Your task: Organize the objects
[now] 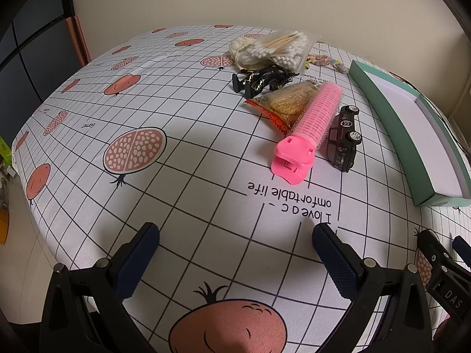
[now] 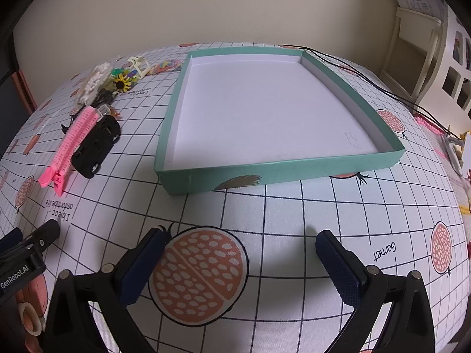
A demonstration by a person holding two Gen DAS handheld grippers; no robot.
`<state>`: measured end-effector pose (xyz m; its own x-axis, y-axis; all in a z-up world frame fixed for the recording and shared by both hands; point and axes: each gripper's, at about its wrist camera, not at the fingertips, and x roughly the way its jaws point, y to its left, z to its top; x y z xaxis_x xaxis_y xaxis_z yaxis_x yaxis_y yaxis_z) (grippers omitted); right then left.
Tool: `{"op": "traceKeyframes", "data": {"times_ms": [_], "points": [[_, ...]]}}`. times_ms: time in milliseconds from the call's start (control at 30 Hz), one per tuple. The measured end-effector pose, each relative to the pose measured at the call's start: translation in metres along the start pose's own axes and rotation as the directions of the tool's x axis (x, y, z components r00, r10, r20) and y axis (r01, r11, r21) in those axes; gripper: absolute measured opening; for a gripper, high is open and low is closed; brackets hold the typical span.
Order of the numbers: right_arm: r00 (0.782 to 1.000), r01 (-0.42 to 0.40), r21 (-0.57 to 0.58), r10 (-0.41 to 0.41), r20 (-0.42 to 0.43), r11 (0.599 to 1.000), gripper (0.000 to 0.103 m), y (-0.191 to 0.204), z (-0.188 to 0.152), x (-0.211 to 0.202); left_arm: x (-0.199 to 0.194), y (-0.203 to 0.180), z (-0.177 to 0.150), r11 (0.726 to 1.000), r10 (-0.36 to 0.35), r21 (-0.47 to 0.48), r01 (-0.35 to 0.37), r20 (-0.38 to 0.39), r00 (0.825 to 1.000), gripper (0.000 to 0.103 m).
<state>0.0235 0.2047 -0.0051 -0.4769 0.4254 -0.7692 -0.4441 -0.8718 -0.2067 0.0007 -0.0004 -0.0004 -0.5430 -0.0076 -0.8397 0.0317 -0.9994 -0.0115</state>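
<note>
Pink hair clip [image 1: 306,131] lying ahead of the left gripper [image 1: 235,253] and slightly right of its line, handle end nearest the fingers, roller end leaning on a snack packet [image 1: 282,100] and just beside a dark toy car [image 1: 343,138] tipped on its side. Beyond these, further from the fingers: a black figurine [image 1: 262,79], a bag of cotton swabs [image 1: 276,48], a strip of coloured beads [image 1: 323,58]. Left fingers [image 1: 138,261] spread wide, nothing between them, hovering over bare cloth short of the pile. Right gripper [image 2: 240,264] likewise spread and empty, poised above a pomegranate print, with the green box [image 2: 282,167] straight ahead of it. Box interior white and bare, nothing in it yet; every loose item outside, off to the left of the right fingers. Task judged barely begun, first pick probably the clip as the nearest piece. Best done by advancing the left fingers forward and a touch right, straddling the narrow pink handle across its width rather than the bristled roller, closing low near the tabletop [image 1: 206,176] without nudging the car alongside. Then lifting clear before swinging rightward over the near wall of the box, releasing low inside to avoid a bounce. Risk: roller end dragging the packet along.
</note>
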Motion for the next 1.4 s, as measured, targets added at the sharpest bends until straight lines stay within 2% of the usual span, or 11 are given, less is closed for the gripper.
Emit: {"op": "traceKeyframes", "data": {"times_ms": [67, 100, 1367, 1400], "points": [[1.000, 0.000, 0.000, 0.000, -0.001, 1.000, 0.103, 0.0001, 0.0000, 0.0000, -0.0001, -0.0002, 0.0007, 1.000, 0.001, -0.001, -0.001, -0.001, 1.000, 0.103], [1.000, 0.000, 0.000, 0.000, 0.000, 1.000, 0.103, 0.0000, 0.0000, 0.0000, -0.0001, -0.0003, 0.0006, 0.989, 0.065, -0.136, -0.065, -0.001, 0.998, 0.103], [1.000, 0.002, 0.009, -0.002, -0.002, 1.000, 0.103, 0.0004, 0.0004, 0.0004, -0.0013, -0.0004, 0.0000, 0.984, 0.076, -0.163, -0.075, 0.001, 0.997, 0.103], [1.000, 0.002, 0.009, -0.002, -0.003, 1.000, 0.103, 0.0002, 0.0005, 0.0004, -0.0012, -0.0001, 0.0000, 0.975, 0.093, -0.202, -0.091, -0.002, 0.996, 0.103]]}}
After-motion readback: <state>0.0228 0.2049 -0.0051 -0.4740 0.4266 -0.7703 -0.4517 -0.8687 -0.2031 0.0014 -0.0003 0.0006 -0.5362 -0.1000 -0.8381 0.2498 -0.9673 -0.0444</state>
